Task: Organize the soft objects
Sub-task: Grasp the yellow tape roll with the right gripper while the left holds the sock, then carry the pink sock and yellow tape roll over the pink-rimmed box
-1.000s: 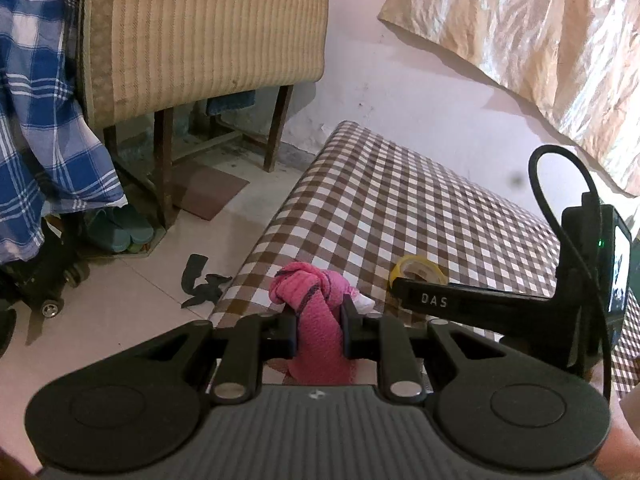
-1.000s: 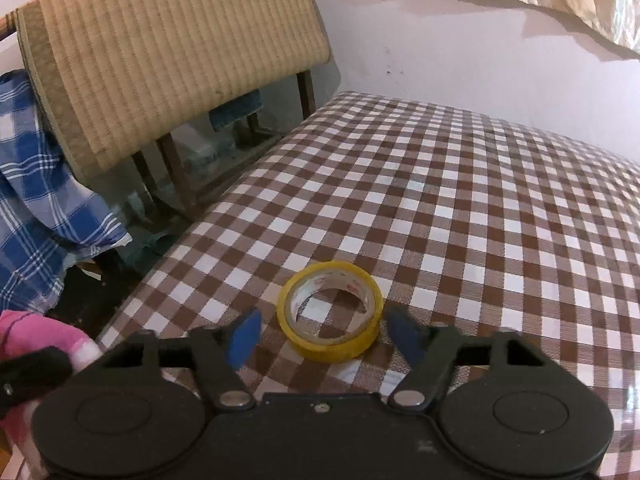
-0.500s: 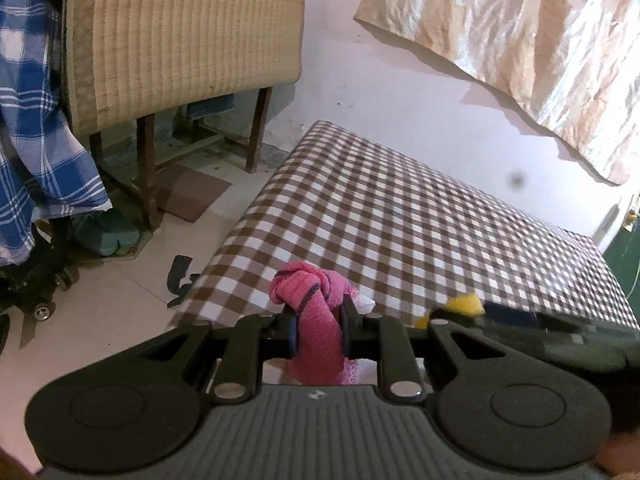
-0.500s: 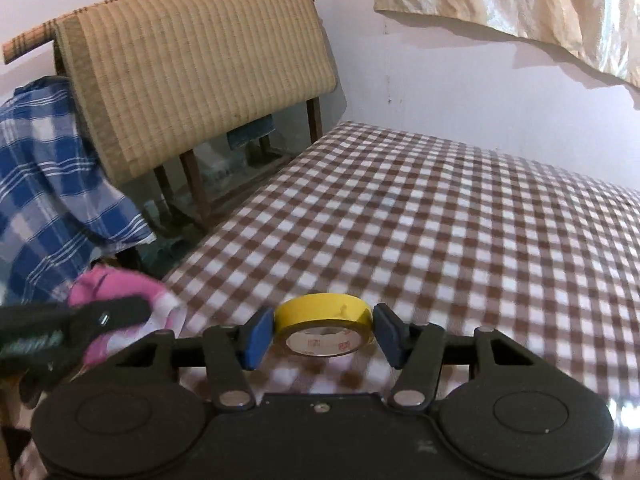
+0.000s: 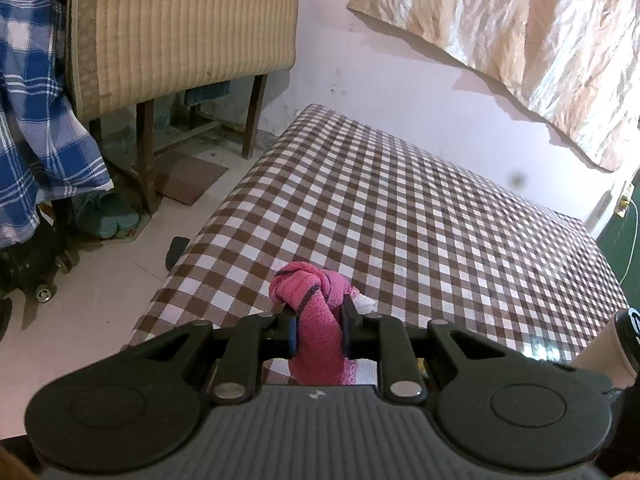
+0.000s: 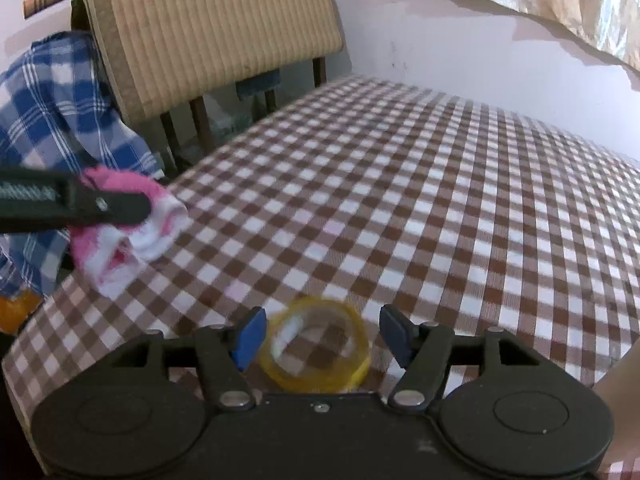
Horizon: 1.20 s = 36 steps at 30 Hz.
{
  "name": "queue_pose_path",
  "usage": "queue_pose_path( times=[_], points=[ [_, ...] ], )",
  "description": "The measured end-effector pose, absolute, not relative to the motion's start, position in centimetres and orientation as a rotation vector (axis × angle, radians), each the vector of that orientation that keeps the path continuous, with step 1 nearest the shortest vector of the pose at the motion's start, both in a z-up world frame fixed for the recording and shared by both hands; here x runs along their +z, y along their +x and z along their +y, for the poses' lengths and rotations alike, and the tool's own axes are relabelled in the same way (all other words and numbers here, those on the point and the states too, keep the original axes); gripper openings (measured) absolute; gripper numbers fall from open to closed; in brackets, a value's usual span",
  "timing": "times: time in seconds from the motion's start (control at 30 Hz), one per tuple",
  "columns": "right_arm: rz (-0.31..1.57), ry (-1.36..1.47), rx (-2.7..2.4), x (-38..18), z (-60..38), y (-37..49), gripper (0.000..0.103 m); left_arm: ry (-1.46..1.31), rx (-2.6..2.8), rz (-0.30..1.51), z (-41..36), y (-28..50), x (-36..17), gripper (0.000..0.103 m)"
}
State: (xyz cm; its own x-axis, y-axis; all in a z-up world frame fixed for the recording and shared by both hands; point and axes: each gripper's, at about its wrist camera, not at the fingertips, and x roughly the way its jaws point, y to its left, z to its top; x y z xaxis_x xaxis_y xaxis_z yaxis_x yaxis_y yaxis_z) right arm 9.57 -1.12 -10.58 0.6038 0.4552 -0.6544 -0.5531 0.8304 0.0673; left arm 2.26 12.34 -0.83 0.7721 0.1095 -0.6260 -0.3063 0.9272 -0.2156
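Brown-and-white checked cloth is covering the bed, with a straw mat and a blue plaid cloth hanging beyond its far edge. Left gripper is clenching a pink towel above the bed's near corner. Right gripper is spreading its 2 jaws; a yellow tape roll is lying between them, pads clear of it.

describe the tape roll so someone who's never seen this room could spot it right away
Find the bed with the brown-and-white checked cover. At its near edge, the tape roll sits between the blue-tipped fingers of the right gripper, whose jaws are opening. It is a yellow ring, the only hard round thing there; the pink cloth nearby is soft and bunched.
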Motion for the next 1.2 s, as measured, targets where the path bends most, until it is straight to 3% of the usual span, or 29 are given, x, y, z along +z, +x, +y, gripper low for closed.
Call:
queue_pose_path(
  times=[0.17, 0.23, 0.5, 0.63, 0.7, 1.2],
  points=[
    [0.698, -0.126, 0.573, -10.8, -1.8, 9.3, 0.079, -0.323, 0.224, 0.656, 12.1, 2.1, -0.9, 0.022],
    [0.709, -0.118, 0.579, -10.8, -2.1, 9.2, 0.087, -0.319, 0.220, 0.658, 12.0, 2.0, -1.0, 0.022],
    [0.698, -0.172, 0.622, -11.3, -2.2, 6.4, 0.090, -0.316, 0.212, 0.675, 11.8, 1.7, -1.4, 0.022],
    [0.703, -0.148, 0.599, -11.9, -2.1, 7.3, 0.087, -0.311, 0.208, 0.682, 11.7, 1.5, -1.4, 0.022],
    [0.705, -0.142, 0.594, -11.7, -2.1, 7.9, 0.071, -0.312, 0.206, 0.681, 11.6, 1.5, -1.3, 0.022],
    [0.569, -0.083, 0.594, -3.4, -4.5, 6.4, 0.071, -0.273, 0.198, 0.642, 10.4, 1.3, 0.9, 0.022]
  ],
)
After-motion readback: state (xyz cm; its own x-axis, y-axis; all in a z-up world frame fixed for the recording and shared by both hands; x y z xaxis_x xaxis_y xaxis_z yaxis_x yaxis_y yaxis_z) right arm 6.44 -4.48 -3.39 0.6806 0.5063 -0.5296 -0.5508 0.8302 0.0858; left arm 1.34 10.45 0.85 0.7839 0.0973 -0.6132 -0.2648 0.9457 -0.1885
